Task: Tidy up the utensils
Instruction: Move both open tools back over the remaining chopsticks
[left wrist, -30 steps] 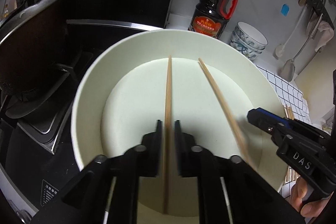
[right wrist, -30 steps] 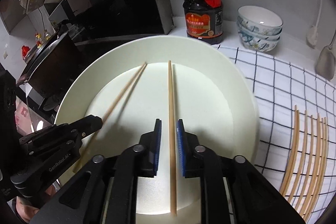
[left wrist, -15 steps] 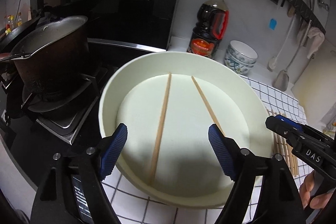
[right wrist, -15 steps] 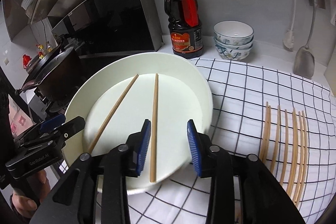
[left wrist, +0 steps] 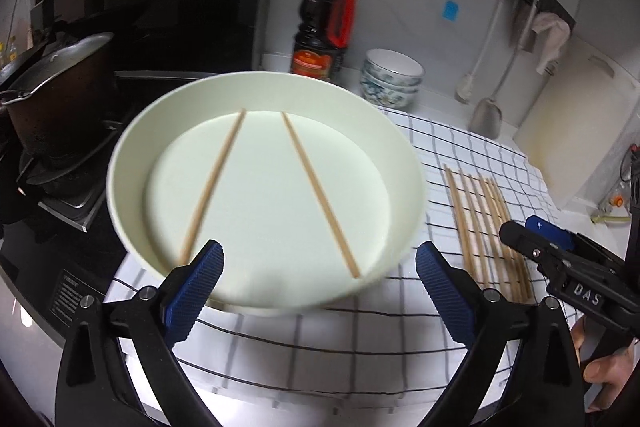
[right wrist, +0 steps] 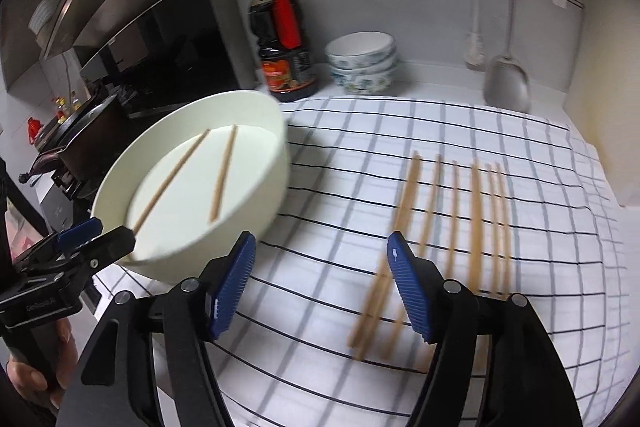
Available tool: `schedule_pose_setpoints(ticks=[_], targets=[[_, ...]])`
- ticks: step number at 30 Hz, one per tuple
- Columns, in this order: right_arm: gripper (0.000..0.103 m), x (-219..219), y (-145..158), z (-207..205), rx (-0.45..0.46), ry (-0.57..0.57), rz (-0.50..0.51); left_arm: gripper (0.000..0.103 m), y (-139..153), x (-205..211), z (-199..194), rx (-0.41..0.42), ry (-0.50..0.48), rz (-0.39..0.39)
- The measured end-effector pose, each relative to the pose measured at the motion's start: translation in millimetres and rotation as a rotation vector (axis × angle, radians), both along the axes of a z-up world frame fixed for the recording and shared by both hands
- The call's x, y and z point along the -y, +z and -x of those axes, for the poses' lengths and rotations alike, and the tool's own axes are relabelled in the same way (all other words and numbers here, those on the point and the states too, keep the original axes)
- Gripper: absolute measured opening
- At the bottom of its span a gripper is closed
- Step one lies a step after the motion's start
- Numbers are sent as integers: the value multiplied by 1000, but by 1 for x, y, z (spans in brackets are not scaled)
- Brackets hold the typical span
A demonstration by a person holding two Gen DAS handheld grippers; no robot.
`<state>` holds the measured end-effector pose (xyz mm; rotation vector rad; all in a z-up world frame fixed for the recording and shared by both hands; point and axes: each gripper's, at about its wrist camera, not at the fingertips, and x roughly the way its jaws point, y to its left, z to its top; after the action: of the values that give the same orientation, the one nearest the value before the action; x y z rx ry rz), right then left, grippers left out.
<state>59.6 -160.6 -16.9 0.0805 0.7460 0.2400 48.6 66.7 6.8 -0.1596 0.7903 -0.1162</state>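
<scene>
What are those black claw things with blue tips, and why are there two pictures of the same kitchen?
Those claws are not a robot. A person holds one hand-held gripper in each hand, and each has a small camera looking along its two fingers, so you get one picture from each.

The left hand-held gripper is opening wide, with nothing between its blue fingers. The right hand-held gripper is opening too, also holding nothing.

On the counter lies a checked cloth. A big white bowl sits at its edge with two chopsticks lying inside. More chopsticks lie in a row on the cloth. Behind stand a dark sauce bottle and stacked small bowls, and a pot sits on the stove.
</scene>
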Motion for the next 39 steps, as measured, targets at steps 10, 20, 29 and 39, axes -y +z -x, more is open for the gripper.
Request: schedule_pose_setpoints(ticks=[10,20,29,39], targets=[[72,96,-4,1,-27,-166,-10,97,-7,86,5,-10,-130,-27],[73,137,-37,-16,-153,-208,20,97,-34,144,-17,-65,-161,-84],[73,149,-70,-30,-245,-224,7,97,-56,159,-41,-131,-150,-111],[73,159,-80,-35,-280,-246,-12,97,-71,157,-58,-186,-134,-117]])
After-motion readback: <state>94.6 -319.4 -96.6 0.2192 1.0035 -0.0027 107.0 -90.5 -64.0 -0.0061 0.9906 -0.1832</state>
